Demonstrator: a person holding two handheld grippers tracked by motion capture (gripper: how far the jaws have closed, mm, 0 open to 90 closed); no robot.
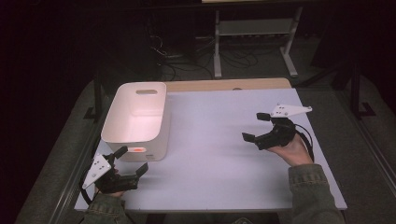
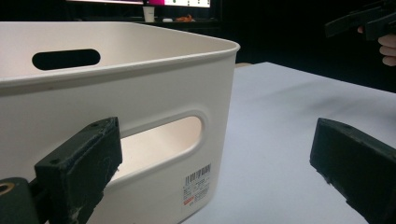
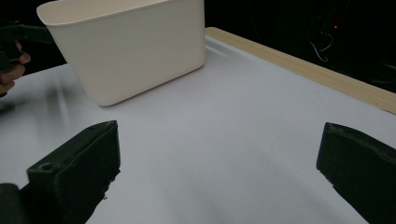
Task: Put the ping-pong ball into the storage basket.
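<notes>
Both released, the left gripper [image 1: 130,161] at seven o'clock faces the white bin [image 1: 135,119], probably to grasp its wall next, while the right gripper [image 1: 256,127] waits at three o'clock.

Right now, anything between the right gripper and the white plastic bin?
Nothing: between the right gripper and the white plastic bin lies only bare white tabletop, as the high view and the right gripper view show.

The white bin's [image 2: 140,93] left side runs off the left gripper view's edge, its barcode label [image 2: 197,183] prints too small to read, and in the right gripper view the other hand [image 3: 11,70] is cut by the frame's left edge.
</notes>
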